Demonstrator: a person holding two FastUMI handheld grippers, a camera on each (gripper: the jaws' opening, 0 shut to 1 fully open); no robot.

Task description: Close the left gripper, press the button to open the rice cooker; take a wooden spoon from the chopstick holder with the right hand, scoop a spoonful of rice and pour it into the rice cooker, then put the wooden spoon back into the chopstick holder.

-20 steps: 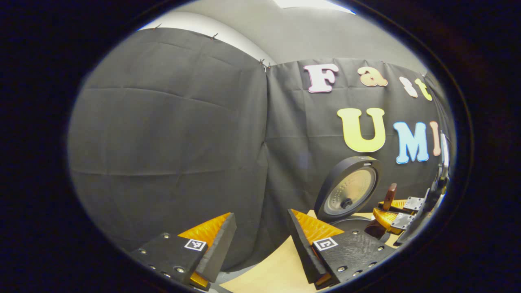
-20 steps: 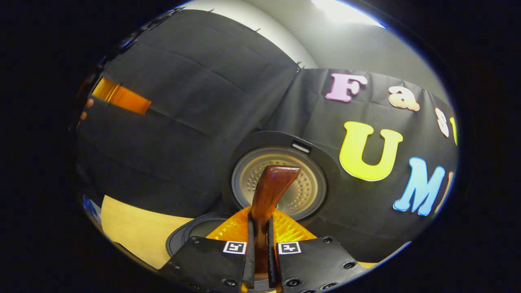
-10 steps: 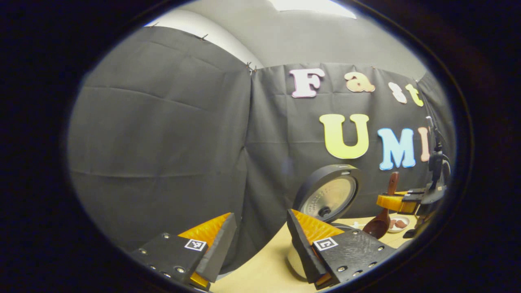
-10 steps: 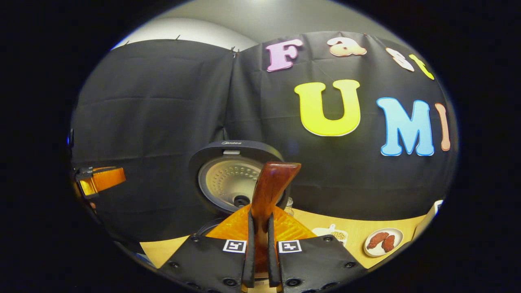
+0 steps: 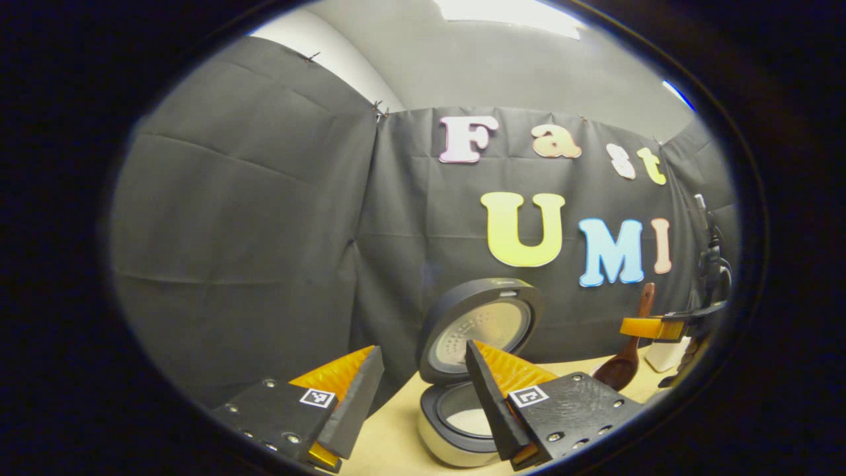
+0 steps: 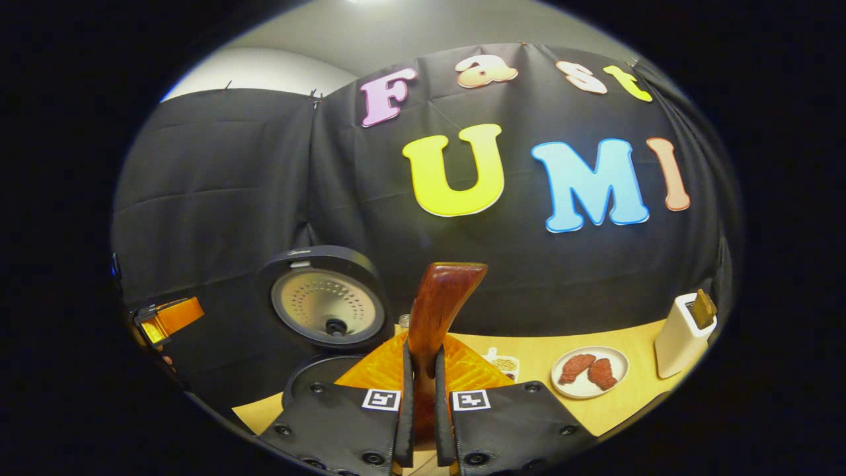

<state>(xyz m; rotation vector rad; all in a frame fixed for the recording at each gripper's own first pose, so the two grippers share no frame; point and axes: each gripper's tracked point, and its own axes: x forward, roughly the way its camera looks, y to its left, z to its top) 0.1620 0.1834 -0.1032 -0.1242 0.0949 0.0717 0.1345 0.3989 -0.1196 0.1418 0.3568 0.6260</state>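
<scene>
Right gripper view, closest in: the right gripper [image 6: 423,396] has both fingers pinched tight on the wooden spoon [image 6: 436,311], handle end sticking up past the fingertips. Just behind it on the worktop [image 6: 621,403] is the rice cooker [image 6: 324,311], lid standing open. Further right there's a small dish of grains [image 6: 505,363], a plate with two reddish pieces of food [image 6: 588,373], and near the right edge the white chopstick holder [image 6: 681,334] with something brown poking out.

In the left gripper view, the left gripper [image 5: 423,390] hangs with its fingers spread apart, gripping nothing. Past them the cooker pot has white rice [image 5: 472,420] in the bottom, and the spoon bowl hangs below the other gripper near the far right.
</scene>
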